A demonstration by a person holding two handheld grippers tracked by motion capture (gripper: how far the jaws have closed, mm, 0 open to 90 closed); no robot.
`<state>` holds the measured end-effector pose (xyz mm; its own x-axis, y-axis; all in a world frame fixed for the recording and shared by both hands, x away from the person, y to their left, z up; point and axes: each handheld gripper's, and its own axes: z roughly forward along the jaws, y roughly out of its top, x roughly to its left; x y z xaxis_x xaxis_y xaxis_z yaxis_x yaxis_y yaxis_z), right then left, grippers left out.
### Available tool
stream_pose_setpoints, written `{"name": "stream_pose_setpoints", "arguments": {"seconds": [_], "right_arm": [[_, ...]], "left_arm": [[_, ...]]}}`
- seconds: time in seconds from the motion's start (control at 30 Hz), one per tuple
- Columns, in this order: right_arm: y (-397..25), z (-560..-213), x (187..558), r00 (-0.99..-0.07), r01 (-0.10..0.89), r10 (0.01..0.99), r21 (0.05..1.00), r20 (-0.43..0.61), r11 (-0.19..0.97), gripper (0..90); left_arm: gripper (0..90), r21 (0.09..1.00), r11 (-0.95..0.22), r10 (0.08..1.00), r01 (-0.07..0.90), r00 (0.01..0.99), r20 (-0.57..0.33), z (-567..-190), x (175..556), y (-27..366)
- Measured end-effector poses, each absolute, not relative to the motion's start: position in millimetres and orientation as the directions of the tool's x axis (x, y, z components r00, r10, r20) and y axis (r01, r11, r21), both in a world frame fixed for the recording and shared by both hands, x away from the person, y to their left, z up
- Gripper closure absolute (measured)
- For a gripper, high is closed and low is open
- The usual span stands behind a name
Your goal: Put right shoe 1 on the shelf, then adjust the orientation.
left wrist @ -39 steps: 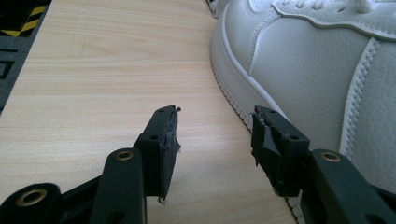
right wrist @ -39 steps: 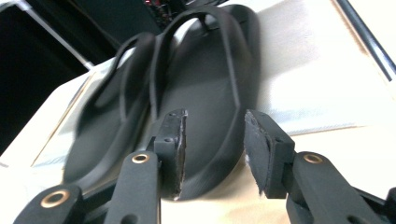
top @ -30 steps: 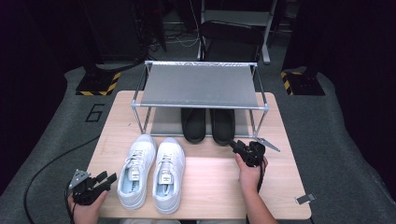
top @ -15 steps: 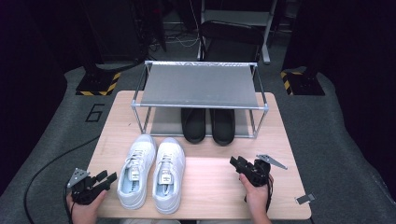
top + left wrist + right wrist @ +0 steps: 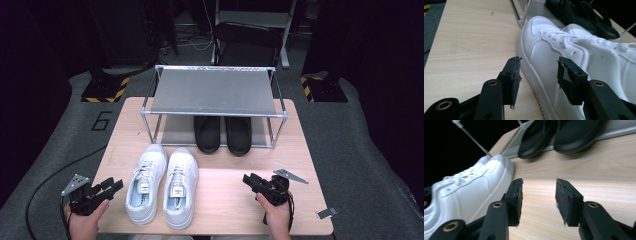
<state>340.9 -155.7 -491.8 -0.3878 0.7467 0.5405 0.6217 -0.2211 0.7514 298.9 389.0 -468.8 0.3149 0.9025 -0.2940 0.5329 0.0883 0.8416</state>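
Two white sneakers (image 5: pixel 162 182) lie side by side on the wooden table (image 5: pixel 225 200), toes pointing away from me. A pair of black shoes (image 5: pixel 223 134) sits on the lower level of a metal shoe rack (image 5: pixel 212 92) at the table's back. My left gripper (image 5: pixel 111 187) is open at the front left, just left of the left sneaker (image 5: pixel 544 50), with nothing between its fingers. My right gripper (image 5: pixel 249 179) is open at the front right, pointing left toward the right sneaker (image 5: pixel 469 190), a short gap away. The black shoes (image 5: pixel 559 135) show ahead of it.
The rack's top shelf (image 5: pixel 212 92) is bare. A dark chair (image 5: pixel 247 42) stands behind the table. Yellow-black striped floor markers (image 5: pixel 102 90) lie on the grey floor. A cable (image 5: pixel 45 185) trails left of the table. A small grey tag (image 5: pixel 327 213) lies at the front right edge.
My right gripper has drawn back from near the rack toward the table's front edge and turned to point left. The left gripper has stayed in place.
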Motion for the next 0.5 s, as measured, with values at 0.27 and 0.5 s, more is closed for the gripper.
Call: {"name": "stream_pose_setpoints", "arguments": {"seconds": [0.27, 0.5], "right_arm": [[-149.6, -483.1, 323.9, -0.438, 0.586, 0.754, 0.791, 0.491, -0.175, 56.2], [-145.3, -488.1, 318.4, -0.444, 0.566, 0.784, 0.814, 0.434, -0.13, 62.3]], "left_arm": [[54.1, 0.847, 0.069, 0.893, 0.527, 0.347, -0.289, -456.7, 295.3, 380.1], [54.0, 0.843, 0.047, 0.886, 0.535, 0.366, -0.283, -457.8, 291.9, 370.4]]}}
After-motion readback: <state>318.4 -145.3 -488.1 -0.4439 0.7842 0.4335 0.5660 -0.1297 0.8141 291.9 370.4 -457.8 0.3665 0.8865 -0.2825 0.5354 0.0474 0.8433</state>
